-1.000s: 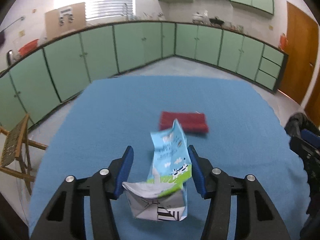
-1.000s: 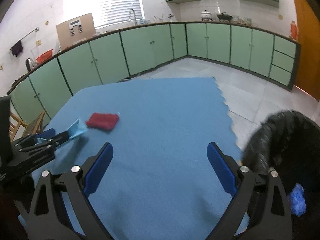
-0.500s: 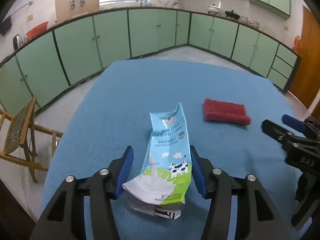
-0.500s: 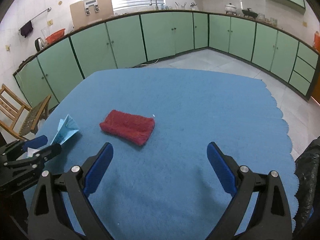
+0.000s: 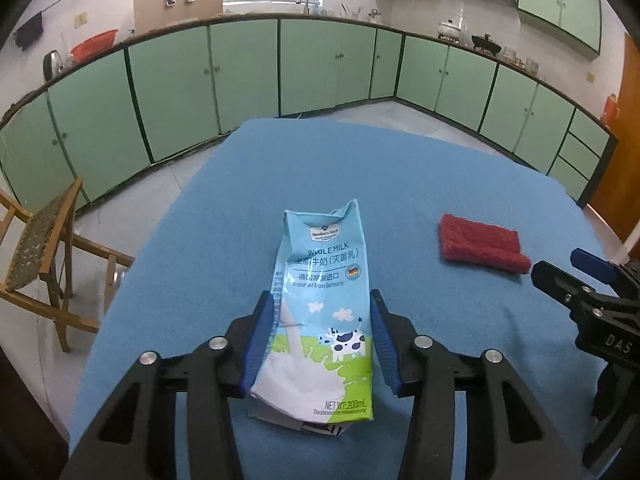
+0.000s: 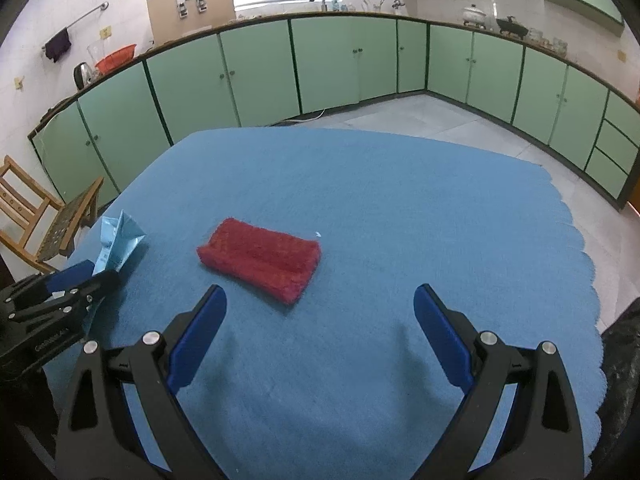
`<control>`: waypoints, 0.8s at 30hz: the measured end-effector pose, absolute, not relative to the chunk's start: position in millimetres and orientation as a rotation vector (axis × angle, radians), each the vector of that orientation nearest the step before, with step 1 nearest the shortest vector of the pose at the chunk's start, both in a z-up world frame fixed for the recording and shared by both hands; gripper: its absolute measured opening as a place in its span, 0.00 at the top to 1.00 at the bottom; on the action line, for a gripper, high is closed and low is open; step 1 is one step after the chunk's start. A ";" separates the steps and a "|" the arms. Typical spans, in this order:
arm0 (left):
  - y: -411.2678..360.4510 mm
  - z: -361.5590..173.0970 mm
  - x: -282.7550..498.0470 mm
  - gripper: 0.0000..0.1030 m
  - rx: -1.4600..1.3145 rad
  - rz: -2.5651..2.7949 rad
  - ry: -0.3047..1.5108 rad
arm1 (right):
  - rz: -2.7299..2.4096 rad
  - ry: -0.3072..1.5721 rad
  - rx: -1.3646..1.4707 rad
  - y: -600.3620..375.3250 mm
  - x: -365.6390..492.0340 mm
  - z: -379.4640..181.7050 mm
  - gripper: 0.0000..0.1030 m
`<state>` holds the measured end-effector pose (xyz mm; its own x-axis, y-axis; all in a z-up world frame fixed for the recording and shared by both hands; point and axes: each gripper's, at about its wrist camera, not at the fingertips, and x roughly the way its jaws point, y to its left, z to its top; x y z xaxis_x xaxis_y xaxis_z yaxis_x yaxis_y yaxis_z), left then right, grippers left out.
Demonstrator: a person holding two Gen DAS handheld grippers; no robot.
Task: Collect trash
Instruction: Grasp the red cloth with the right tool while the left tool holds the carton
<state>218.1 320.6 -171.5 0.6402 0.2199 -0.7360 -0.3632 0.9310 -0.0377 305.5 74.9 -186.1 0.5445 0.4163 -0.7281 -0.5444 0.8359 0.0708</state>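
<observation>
The carton (image 5: 320, 320) is a flattened 200 mL whole milk pack, pale blue at the top with a white splash, green grass and a small spotted cow lower down. Its near end is crushed and folded under, and its far end is pinched to a ragged peak. It lies on the blue cloth (image 5: 400, 184) with its length running away from the left gripper (image 5: 322, 344).

That gripper points down at the cloth with the carton's lower half between its 2 blue pads (image 5: 260, 340). The jaws are closing. The left pad looks to be touching the carton's crumpled left edge, and the right pad stands right beside the straight right edge; I cannot tell whether it presses yet.

To the right, the right gripper (image 6: 320, 336) hangs over bare cloth with its fingers spread wide and nothing between them. From its side the carton's peak shows at the far left, poking past the left gripper's tips.

Farther out, right of the carton and well apart from it, lies a red rag (image 5: 480, 246), just beyond the right gripper's left finger. Green cabinets (image 5: 248, 72) line the far walls.
</observation>
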 end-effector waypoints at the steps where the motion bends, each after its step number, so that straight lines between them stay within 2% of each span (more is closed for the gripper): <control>1: 322.5 -172.5 218.8 0.54 -0.189 0.336 0.815 | 0.577 0.822 -0.172 78.7 308.1 -187.3 0.11; 6: 329.3 -178.0 217.6 0.54 -0.235 0.345 0.832 | 0.587 0.866 -0.177 93.2 320.8 -194.0 0.11; 11: 330.5 -178.7 217.8 0.54 -0.233 0.345 0.833 | 0.623 0.911 -0.206 107.3 325.9 -199.7 0.28; 12: 329.7 -178.4 218.3 0.54 -0.234 0.345 0.833 | 0.657 0.907 -0.203 108.6 322.3 -198.0 0.35; 15: 325.7 -175.9 222.7 0.54 -0.235 0.345 0.834 | 0.722 0.909 -0.216 111.5 309.2 -196.3 0.43; 24: 326.4 -176.3 223.4 0.54 -0.231 0.343 0.837 | 0.775 0.899 -0.228 102.5 295.9 -188.7 0.47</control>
<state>223.4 326.4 -176.3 0.6197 0.2052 -0.7575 -0.3847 0.9207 -0.0653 295.9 102.5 -188.7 0.3773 0.5095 -0.7733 -0.6902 0.7114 0.1319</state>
